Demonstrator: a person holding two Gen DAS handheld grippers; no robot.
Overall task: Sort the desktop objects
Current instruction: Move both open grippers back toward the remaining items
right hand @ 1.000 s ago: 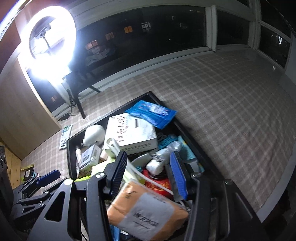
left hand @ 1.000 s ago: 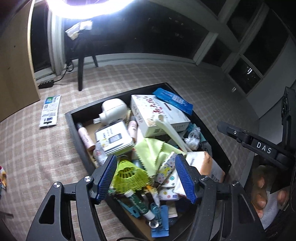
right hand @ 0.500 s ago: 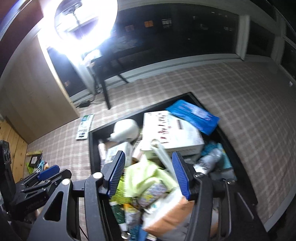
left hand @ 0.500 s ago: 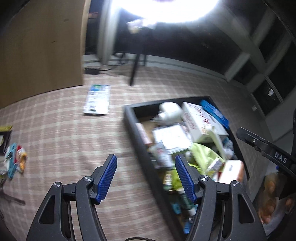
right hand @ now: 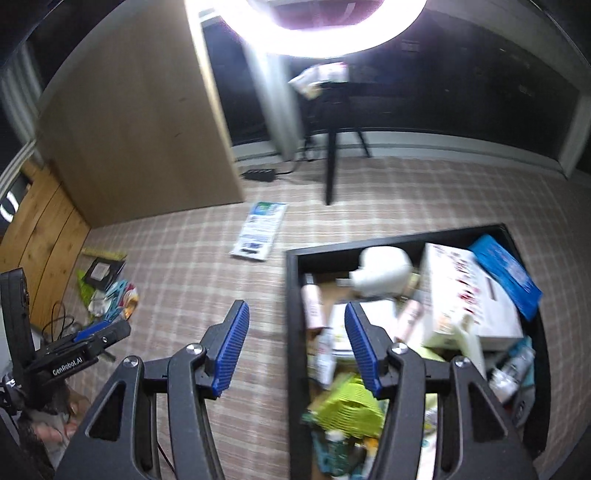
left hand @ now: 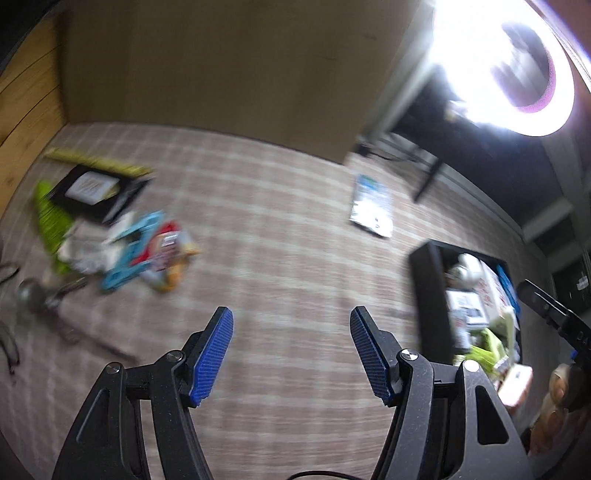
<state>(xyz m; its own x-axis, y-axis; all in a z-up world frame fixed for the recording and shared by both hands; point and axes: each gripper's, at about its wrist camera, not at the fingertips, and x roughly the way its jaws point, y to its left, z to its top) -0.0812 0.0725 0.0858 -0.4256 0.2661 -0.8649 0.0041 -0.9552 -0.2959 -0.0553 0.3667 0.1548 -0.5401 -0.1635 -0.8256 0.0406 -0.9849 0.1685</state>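
Note:
A black tray (right hand: pixel 293 295) full of mixed items stands on the plaid cloth; it also shows at the right of the left wrist view (left hand: pixel 430 295). In it lie a white box (right hand: pixel 469 295), a blue packet (right hand: pixel 509 273), a white rounded device (right hand: pixel 384 273) and a yellow-green shuttlecock (right hand: pixel 347 406). A blurred pile of loose items (left hand: pixel 147 247) lies on the cloth at the left, with a black frame (left hand: pixel 92 192) behind it. My left gripper (left hand: pixel 291 350) is open and empty over bare cloth. My right gripper (right hand: pixel 295 347) is open and empty above the tray's left wall.
A white and blue leaflet (right hand: pixel 258 230) lies on the cloth behind the tray. A ring light (right hand: pixel 325 22) on a black stand (right hand: pixel 330 166) is at the back. A wooden panel (right hand: pixel 140 129) stands at the back left. Cables (left hand: pixel 22 295) lie at the far left.
Both grippers have swung left, away from over the tray. The left one now faces the loose pile on the cloth; the right one sits over the tray's left edge. Both stay open.

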